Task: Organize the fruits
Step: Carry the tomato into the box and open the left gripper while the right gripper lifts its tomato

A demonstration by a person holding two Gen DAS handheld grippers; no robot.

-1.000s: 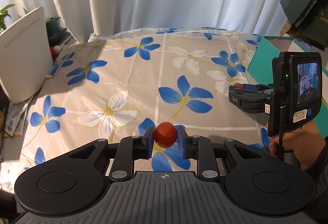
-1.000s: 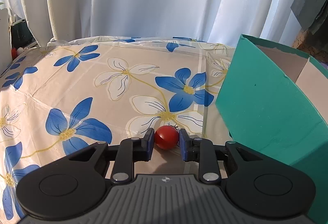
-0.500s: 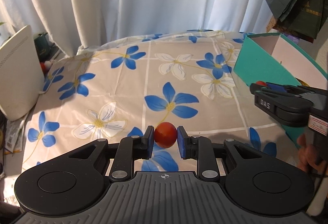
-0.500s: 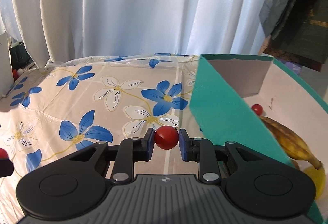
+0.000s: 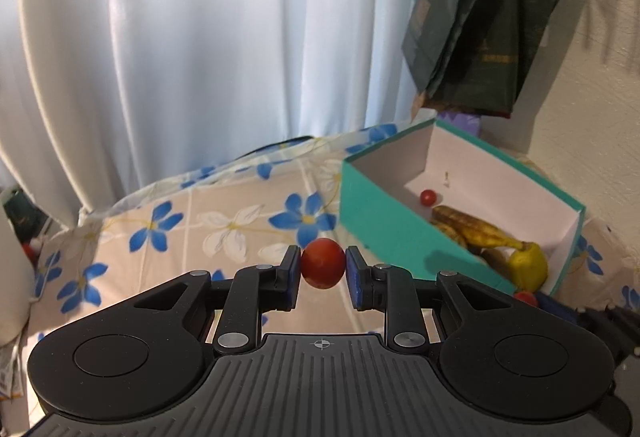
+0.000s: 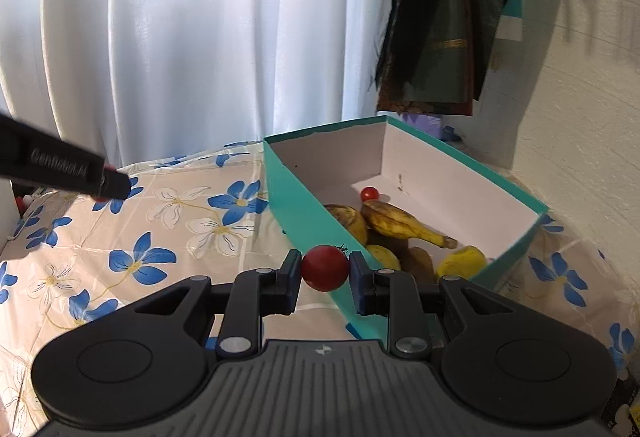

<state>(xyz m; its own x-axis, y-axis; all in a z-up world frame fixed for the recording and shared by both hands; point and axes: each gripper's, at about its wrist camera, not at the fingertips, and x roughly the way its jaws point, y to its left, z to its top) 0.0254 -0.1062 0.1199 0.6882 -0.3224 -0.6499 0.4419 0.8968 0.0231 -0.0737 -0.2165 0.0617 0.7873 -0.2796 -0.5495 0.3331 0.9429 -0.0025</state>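
**Both claws loaded, box next**

Left claw (image 5: 323, 269): clamped on a small red tomato (image 5: 322, 263), blue pads pressing it from both sides at mid-height. Held clear of the floral surface (image 5: 224, 221), centre of the left wrist frame. Pinch across the widest part probably chosen so the round fruit cannot roll out; skin looks thin, so light squeeze only.

Right claw (image 6: 325, 271): same grip on a second red tomato (image 6: 325, 267), stem stub showing at its upper right. Sits centre frame, in line with the near wall of the teal box (image 6: 296, 209), apparently just short of the rim. Cannot tell exact height above it.

Judgement: two-handed carry toward the box, one fruit per claw, saves a trip. Drop-off not yet done.

Box: open top, teal outside, white inside, right of centre in both frames, resting on the surface close to the wall. Contents:
- spotted brown bananas (image 6: 400, 223), lying across the middle
- yellow fruit (image 6: 460, 261) at the near end, kind unclear
- one small tomato (image 6: 370, 193) loose near the far end
- brown item between the yellow pieces, too hidden to name

Far end of the box floor bare, best landing spot for release. Risk: tomato bouncing off the bananas if let go from high.

Left claw tip also visible upper left of the right wrist frame.
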